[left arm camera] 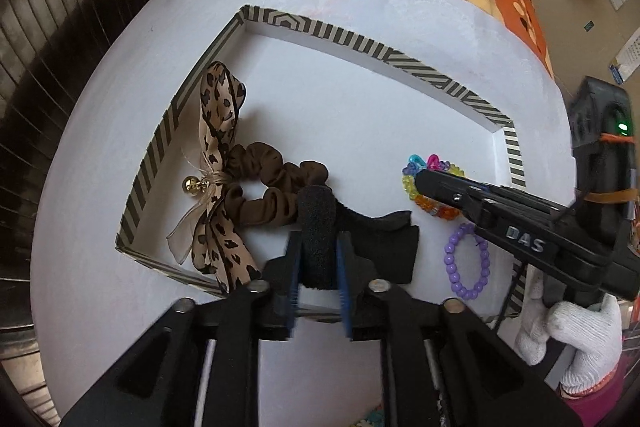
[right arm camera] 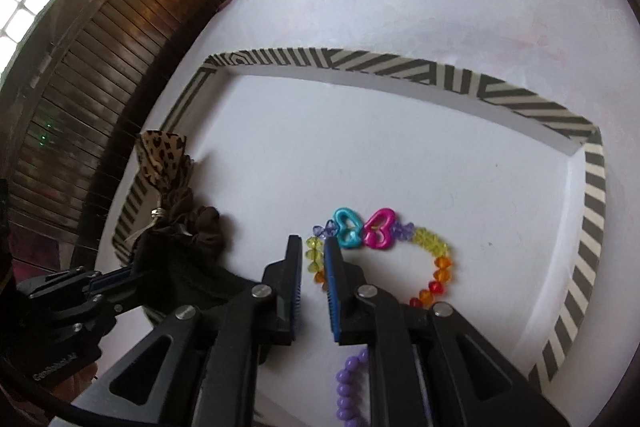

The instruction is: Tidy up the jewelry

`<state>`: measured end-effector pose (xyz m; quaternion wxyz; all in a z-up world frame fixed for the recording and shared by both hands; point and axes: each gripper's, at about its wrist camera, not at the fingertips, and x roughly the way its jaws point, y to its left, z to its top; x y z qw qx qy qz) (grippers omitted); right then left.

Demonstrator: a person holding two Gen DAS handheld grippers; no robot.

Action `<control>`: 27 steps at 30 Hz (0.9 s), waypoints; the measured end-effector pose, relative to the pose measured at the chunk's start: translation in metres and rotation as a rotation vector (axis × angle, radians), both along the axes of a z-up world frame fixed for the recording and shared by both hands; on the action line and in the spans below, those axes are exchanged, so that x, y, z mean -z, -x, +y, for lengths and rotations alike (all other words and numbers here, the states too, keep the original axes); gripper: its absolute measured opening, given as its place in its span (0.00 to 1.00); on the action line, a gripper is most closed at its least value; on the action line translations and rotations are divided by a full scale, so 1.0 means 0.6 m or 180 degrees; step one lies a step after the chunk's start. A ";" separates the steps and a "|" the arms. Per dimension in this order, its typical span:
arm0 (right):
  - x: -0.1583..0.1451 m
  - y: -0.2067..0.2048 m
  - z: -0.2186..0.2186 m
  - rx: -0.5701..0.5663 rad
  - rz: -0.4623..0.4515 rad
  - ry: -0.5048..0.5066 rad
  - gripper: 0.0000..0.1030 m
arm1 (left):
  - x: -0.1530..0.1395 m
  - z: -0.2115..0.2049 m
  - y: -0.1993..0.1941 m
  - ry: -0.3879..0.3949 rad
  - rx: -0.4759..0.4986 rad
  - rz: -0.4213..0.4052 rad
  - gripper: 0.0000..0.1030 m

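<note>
Sorting looks well along: your left claw (left arm camera: 318, 259) is clamped on a black fabric piece (left arm camera: 376, 247) inside the striped tray (left arm camera: 360, 43), beside the scrunchie (left arm camera: 256, 195). Your right claw (right arm camera: 313, 267), slightly parted and empty, straddles the rainbow bracelet (right arm camera: 436, 259); the purple bracelet (left arm camera: 466, 259) lies nearby.

The right tool (right arm camera: 313, 281) hangs parted over the colourful bead bracelet (right arm camera: 436, 259) inside the striped tray (right arm camera: 592, 203).
</note>
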<state>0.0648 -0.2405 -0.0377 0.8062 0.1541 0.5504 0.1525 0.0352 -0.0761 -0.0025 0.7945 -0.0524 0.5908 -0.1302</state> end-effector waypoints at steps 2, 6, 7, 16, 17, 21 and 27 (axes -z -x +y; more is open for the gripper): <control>-0.018 0.014 -0.008 0.0054 -0.0075 0.0027 0.23 | -0.006 0.003 0.004 -0.0017 -0.0027 -0.0031 0.11; -0.061 0.047 -0.021 0.0162 -0.0276 0.0160 0.35 | -0.020 0.007 0.014 -0.0036 -0.0047 -0.0065 0.12; -0.075 0.061 -0.022 0.0212 -0.0339 0.0248 0.38 | -0.026 0.009 0.019 -0.0055 -0.0041 -0.0094 0.12; -0.154 0.165 -0.016 0.0382 -0.0636 0.0370 0.51 | -0.072 0.023 0.075 -0.0159 0.0053 -0.0351 0.12; -0.161 0.178 -0.014 0.0397 -0.0653 0.0363 0.52 | -0.077 0.025 0.084 -0.0164 0.0074 -0.0378 0.12; -0.179 0.230 -0.005 0.0470 -0.0666 0.0415 0.53 | -0.092 0.029 0.116 -0.0211 0.0145 -0.0486 0.12; -0.187 0.308 0.007 0.0601 -0.0686 0.0514 0.54 | -0.105 0.038 0.169 -0.0240 0.0282 -0.0567 0.12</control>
